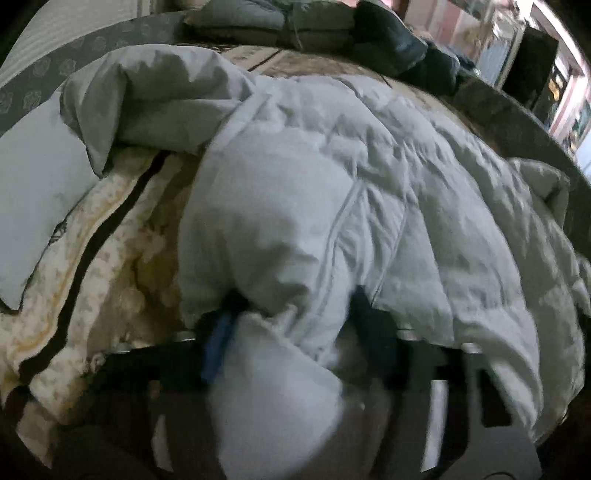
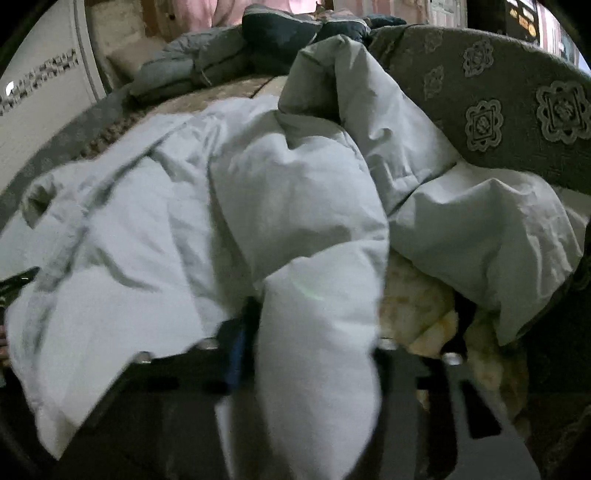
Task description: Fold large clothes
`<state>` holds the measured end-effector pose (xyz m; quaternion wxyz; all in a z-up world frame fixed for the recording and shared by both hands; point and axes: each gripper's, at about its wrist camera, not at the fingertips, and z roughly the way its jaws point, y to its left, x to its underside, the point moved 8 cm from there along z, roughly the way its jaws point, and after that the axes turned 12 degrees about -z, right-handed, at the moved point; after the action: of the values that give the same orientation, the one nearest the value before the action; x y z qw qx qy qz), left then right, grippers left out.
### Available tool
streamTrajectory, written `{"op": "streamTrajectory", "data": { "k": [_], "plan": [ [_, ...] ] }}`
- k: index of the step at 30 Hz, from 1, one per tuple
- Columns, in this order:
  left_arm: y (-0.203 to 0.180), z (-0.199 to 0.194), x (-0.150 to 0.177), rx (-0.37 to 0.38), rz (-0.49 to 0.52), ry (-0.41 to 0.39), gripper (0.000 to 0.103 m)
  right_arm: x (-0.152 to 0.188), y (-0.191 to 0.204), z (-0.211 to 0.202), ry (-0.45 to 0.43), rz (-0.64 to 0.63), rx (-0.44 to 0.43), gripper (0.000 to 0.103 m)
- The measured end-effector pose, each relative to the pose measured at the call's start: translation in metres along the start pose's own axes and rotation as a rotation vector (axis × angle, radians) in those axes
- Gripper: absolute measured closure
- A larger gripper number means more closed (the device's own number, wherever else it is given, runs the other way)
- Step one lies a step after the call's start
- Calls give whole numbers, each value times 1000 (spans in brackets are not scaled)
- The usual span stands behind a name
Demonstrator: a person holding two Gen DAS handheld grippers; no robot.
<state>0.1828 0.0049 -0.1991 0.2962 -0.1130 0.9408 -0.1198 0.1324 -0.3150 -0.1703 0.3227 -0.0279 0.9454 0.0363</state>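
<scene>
A large pale grey-white padded coat lies spread over the bed and fills both views. My left gripper is shut on a thick fold of the coat; the padded fabric bulges between its dark fingers and hangs toward the camera. My right gripper is shut on another bulky part of the coat, which drapes down between its fingers. The fingertips of both are mostly hidden by fabric. The coat's grey hood or sleeve lies bunched at the far side.
The bed has a cream floral cover with a dark stripe. A grey patterned headboard curves along the right. Dark and grey folded clothes sit at the far end. A pale pillow lies at left.
</scene>
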Motion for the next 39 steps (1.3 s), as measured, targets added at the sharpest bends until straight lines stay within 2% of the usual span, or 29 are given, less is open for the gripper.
{"op": "streamTrajectory", "data": {
  "k": [1,2,4,7,9,12,14,17,18,19,20,21,22,23,24,26,30,32,33,36,37,39],
  "plan": [
    [0,0,-2,1,2,-8,62,0,1,-6,-25,12,2,76],
    [-1,-1,-5,-2,15,-22,64,-3,3,-13,-54,19,13,77],
    [-7,-4,-14,-45,105,-78,72,-2,9,-32,-116,47,52,83],
    [4,-14,-33,-96,160,-165,76,4,37,-61,-173,86,33,86],
    [19,-21,-47,-126,157,-196,76,11,58,-73,-169,60,10,87],
    [50,-30,-54,-128,105,-174,76,32,82,-76,-121,22,-24,87],
    [55,-37,-42,-107,107,-138,77,39,82,-78,-114,18,-5,85],
    [43,-55,-32,-41,132,-143,75,25,63,-96,-180,45,80,67],
    [43,-68,-32,-19,118,-158,70,22,58,-102,-196,52,101,49],
    [45,-81,-34,-6,100,-174,66,15,50,-115,-238,67,148,26],
    [45,-91,-36,7,82,-186,60,9,43,-124,-269,75,176,20],
    [52,-108,-42,26,54,-212,43,2,37,-132,-293,77,196,17],
    [54,-122,-48,31,36,-244,21,-7,28,-137,-302,72,218,15],
    [55,-131,-57,20,27,-275,11,-13,20,-138,-295,62,232,14],
    [63,-143,-68,-8,20,-319,5,-22,13,-135,-288,46,246,14],
    [69,-145,-95,-35,25,-353,5,-45,3,-129,-307,-17,297,14],
    [84,-131,-146,-22,-30,-340,5,-94,-9,-101,-270,-68,248,12],
    [83,-119,-165,-6,-55,-317,4,-122,-10,-79,-244,-45,142,12],
    [81,-107,-176,-18,-54,-298,4,-127,-12,-71,-233,-32,126,12],
    [64,-71,-194,-12,-41,-255,4,-142,-8,-18,-91,19,27,12],
    [55,-54,-198,-3,-51,-227,4,-141,-6,7,-12,49,-22,12],
    [45,-16,-198,6,-69,-137,5,-135,-5,45,86,61,-39,12]
  ]
}}
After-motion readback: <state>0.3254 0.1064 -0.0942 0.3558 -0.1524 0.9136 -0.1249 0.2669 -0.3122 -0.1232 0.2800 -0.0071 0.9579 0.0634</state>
